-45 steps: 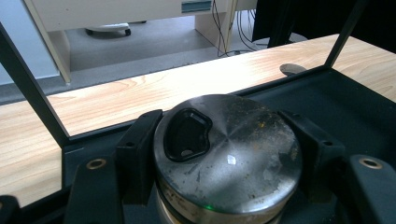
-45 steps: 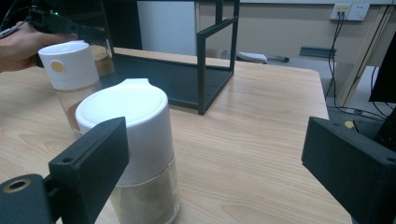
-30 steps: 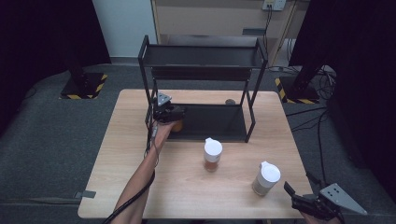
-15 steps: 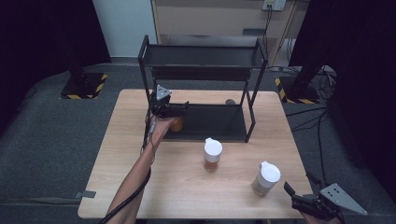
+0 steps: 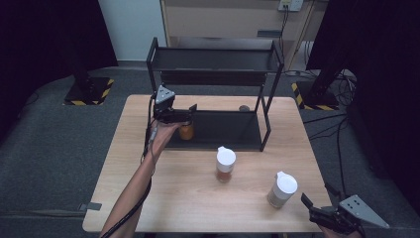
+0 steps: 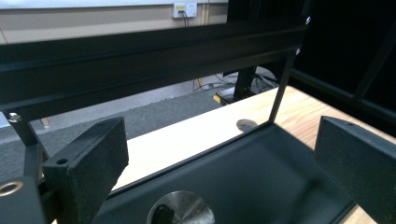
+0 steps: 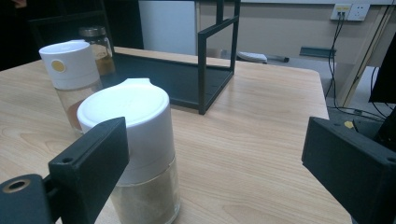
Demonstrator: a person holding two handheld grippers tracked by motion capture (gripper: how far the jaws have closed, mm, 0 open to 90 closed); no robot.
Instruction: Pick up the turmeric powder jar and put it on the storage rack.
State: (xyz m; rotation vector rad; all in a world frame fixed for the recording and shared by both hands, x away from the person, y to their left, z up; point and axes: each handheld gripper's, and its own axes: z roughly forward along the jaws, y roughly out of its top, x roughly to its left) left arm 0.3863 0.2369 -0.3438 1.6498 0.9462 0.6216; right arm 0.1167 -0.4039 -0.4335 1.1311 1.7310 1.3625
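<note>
The left gripper hangs over the left end of the black rack's bottom shelf, jaws spread wide; they have just been opening, and nothing sits between them. Directly below it stands the orange jar, upright on that shelf and free of the pads. In the left gripper view the jar's metal lid peeks up at the bottom edge, low between the two black jaws and cut off by the frame, so its body is out of sight there. From the high view its fill looks orange; what it actually is, I cannot tell.

Out on the worktop, a white-capped jar stands just in front of the shelf, with a brownish layer low in its clear body. Further right, near the front edge, a second white-capped jar holds a pale, sandy powder.

The right gripper sits at the worktop's near right corner, jaws wide apart, nothing in them. In the right gripper view the powder jar stands just ahead, partly behind one jaw and not touching it. A small round grey thing lies on the worktop behind the rack, too small to name.
</note>
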